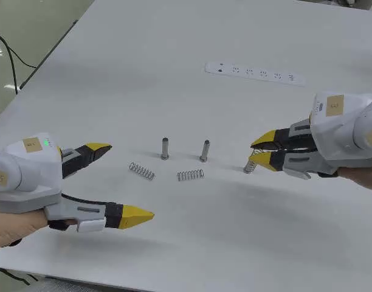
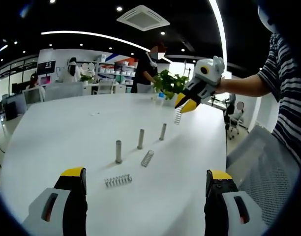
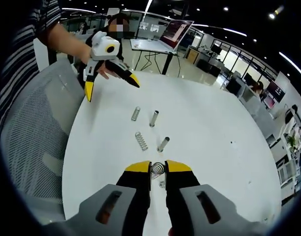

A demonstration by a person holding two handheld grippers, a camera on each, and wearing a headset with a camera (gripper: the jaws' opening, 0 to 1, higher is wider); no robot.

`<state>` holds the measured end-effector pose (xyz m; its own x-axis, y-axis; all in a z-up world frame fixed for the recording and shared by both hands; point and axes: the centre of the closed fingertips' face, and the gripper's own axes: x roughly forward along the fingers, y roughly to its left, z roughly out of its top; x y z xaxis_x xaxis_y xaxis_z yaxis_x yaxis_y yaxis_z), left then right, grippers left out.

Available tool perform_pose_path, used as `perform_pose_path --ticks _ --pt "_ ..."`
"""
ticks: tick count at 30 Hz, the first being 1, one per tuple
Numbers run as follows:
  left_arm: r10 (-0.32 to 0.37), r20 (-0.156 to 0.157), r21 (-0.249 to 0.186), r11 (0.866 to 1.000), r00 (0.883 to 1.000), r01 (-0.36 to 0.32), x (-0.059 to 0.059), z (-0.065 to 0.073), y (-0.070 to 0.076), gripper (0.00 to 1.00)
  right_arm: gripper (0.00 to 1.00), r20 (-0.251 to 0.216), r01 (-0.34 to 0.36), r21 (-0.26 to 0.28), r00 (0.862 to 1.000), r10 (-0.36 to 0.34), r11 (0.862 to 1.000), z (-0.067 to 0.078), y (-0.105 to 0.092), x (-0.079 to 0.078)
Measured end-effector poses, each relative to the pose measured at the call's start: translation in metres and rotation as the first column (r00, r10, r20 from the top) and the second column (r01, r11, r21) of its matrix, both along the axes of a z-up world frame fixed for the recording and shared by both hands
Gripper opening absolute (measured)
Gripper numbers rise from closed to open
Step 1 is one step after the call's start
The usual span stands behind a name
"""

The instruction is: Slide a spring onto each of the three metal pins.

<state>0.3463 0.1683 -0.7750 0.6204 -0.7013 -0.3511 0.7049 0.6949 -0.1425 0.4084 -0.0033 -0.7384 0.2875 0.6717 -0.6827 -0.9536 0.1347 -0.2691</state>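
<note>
White desk is carrying the work: the right tongs [image 1: 254,151], clamping a spring [image 3: 157,168] near the pin [image 2: 163,132] at the row's three-o'clock end, are probably needing it upright and centred before lowering, while the left tongs [image 1: 129,180] are hanging apart.

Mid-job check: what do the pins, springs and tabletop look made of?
Each pin: likely steel, smooth grey with a dull sheen. Each spring: thin coiled wire, probably steel, silvery. Tabletop: matte white, perhaps laminate; only soft reflections.
</note>
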Motion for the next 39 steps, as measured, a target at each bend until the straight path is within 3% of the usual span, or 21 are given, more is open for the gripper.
perform_pose_path --ticks 7,11,39 --pt "0.003 0.004 0.003 1.0 1.0 -0.003 0.002 0.002 0.0 0.98 0.08 0.008 0.091 0.019 0.996 -0.091 0.996 0.004 -0.017 0.029" --pt "0.008 0.006 0.002 1.0 1.0 -0.008 0.003 0.003 0.002 0.98 0.08 -0.009 0.122 0.04 0.992 -0.122 0.992 0.004 -0.017 0.036" --pt "0.026 -0.004 -0.007 1.0 1.0 -0.026 -0.001 0.002 0.007 0.98 0.08 -0.037 0.149 0.013 0.988 -0.149 0.989 -0.023 -0.011 0.042"
